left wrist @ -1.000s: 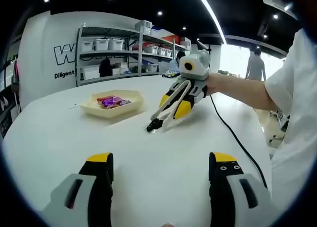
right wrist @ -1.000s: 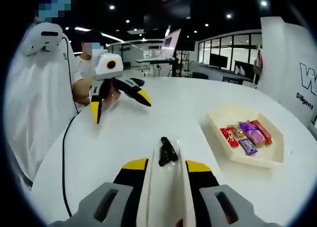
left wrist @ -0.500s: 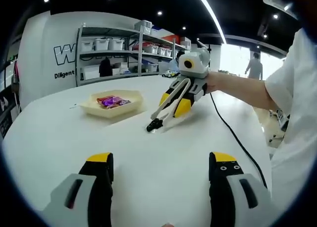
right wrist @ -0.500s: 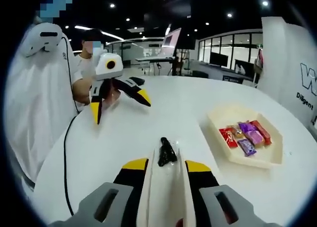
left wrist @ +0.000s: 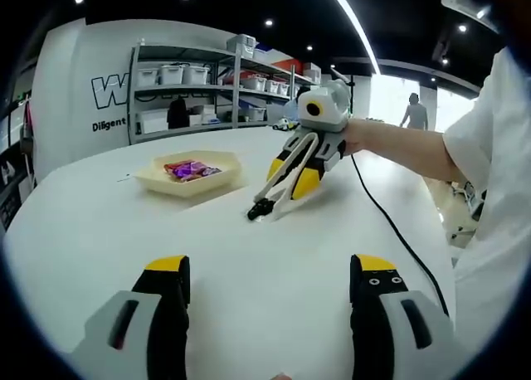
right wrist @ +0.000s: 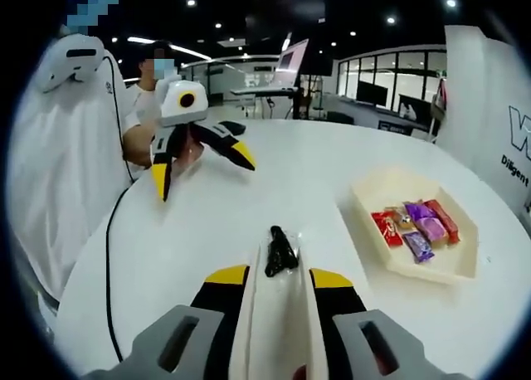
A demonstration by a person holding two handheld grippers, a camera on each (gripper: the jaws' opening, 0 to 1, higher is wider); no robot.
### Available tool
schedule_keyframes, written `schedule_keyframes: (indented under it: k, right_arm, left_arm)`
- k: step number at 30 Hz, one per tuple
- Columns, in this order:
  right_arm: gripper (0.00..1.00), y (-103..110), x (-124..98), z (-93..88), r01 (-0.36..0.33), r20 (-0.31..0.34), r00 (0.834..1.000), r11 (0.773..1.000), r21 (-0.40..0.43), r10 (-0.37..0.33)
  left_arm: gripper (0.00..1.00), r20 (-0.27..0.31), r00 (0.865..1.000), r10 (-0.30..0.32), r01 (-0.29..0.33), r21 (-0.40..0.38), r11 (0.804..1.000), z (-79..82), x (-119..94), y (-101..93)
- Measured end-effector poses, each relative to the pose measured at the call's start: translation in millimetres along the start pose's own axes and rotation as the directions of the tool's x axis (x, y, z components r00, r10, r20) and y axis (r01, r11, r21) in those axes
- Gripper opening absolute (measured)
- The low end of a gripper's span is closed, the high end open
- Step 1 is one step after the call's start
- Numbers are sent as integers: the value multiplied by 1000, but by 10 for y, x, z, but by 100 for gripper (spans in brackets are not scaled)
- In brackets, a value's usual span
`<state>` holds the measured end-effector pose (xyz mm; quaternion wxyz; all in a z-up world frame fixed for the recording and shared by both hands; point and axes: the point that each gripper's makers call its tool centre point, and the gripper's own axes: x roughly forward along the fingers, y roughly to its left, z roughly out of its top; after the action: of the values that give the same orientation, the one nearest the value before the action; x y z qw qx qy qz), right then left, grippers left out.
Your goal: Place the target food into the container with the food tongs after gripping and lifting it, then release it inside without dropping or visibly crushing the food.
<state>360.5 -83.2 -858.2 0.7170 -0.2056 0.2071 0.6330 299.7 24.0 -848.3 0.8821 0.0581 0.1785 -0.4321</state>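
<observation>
Wrapped candies (right wrist: 415,227), red, purple and pink, lie in a heap inside the pale yellow hexagonal tray (right wrist: 452,264) on the round white table (right wrist: 249,189); nothing has been lifted out of it. In the right gripper view the right gripper (right wrist: 280,279) has its 2 yellow-tipped jaws clamped on the cream handles of the food tongs (right wrist: 278,301). The tongs' black tips (right wrist: 280,250) are pressed close together just above the tabletop, with nothing between them, well to one side of the tray. The left gripper view shows the same tongs (left wrist: 278,189) slanting down to the table beside the tray (left wrist: 189,181). The left gripper (left wrist: 270,293) hangs above bare table with its jaws spread wide, holding nothing. A cable (left wrist: 398,235) trails back from the right gripper toward the person's white sleeve (left wrist: 489,139).
</observation>
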Motion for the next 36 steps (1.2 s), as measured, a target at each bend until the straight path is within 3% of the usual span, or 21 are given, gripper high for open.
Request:
schedule_keyframes:
  k: [3, 15, 36]
  right_arm:
    - [19, -11, -3, -14, -3, -10, 1000, 1000, 30, 3]
    - [16, -9, 0, -58, 20, -20, 1000, 1000, 0, -20]
    - [15, 17, -69, 131, 33, 75, 997, 999, 22, -34]
  left_arm:
    - [77, 1, 1000, -1, 1, -1, 1000, -1, 2, 0]
    - [77, 3, 1000, 1, -1, -4, 1000, -10, -11, 6]
    - [77, 3, 1000, 3, -3, -2, 1000, -4, -12, 7]
